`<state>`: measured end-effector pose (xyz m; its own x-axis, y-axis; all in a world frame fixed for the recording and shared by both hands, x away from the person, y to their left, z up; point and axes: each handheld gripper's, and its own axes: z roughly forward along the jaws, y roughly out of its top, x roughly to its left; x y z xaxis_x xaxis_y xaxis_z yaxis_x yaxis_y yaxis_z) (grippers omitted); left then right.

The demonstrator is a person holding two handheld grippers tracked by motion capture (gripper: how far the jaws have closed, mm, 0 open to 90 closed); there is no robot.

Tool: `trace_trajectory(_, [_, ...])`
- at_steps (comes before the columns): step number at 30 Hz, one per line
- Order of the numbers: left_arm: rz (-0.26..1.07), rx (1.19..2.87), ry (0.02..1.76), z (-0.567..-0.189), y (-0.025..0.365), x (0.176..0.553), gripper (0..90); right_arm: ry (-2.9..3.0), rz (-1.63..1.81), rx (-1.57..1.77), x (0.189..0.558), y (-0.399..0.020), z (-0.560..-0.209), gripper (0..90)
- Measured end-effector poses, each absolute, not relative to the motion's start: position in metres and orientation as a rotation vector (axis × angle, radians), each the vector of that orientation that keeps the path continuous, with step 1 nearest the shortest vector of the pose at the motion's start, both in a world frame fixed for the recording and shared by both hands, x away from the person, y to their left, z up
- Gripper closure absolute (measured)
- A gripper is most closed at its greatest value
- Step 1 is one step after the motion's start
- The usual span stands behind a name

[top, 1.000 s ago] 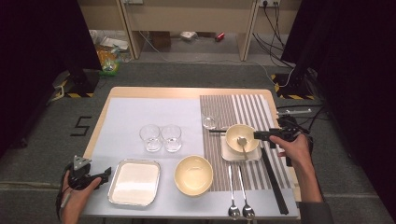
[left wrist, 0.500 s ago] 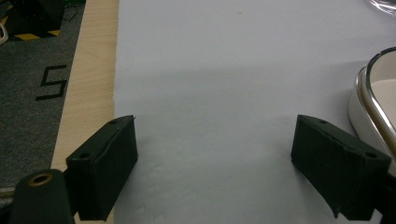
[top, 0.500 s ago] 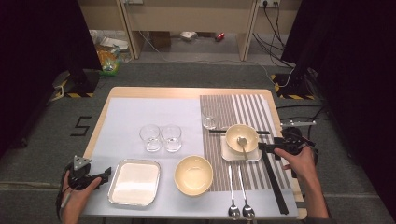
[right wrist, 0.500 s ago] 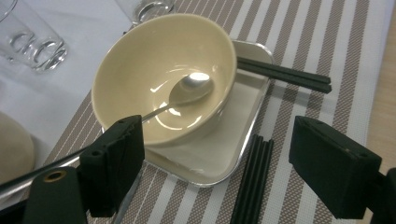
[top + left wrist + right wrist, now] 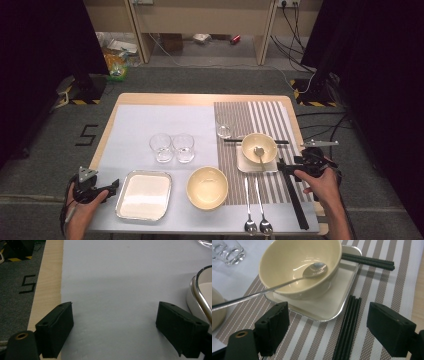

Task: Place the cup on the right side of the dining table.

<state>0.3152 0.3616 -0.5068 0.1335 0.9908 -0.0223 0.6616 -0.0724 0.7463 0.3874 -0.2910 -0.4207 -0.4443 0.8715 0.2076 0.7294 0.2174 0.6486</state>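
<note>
Both grippers stand wide open and empty. Nearest, the right gripper (image 5: pixel 325 332) hangs low over the long black chopsticks (image 5: pixel 348 325) lying on the striped mat just beside the small square metal tray (image 5: pixel 332 307); I judge a pickup is beginning, needing a straight descent astride them. Farther off, the left gripper (image 5: pixel 107 189) idles at the table corner. The chopsticks' near ends are cut off.

Black screw-holed fingers (image 5: pixel 272 325), grey plates
</note>
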Motion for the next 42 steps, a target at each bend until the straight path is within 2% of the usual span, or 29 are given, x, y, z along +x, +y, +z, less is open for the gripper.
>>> trace_trajectory(42, [0.679, 1.807, 1.590, -0.507, 0.362, 0.315, 13.6, 2.325, 0.997, 1.512, 0.348, -0.298, -0.454, 19.9])
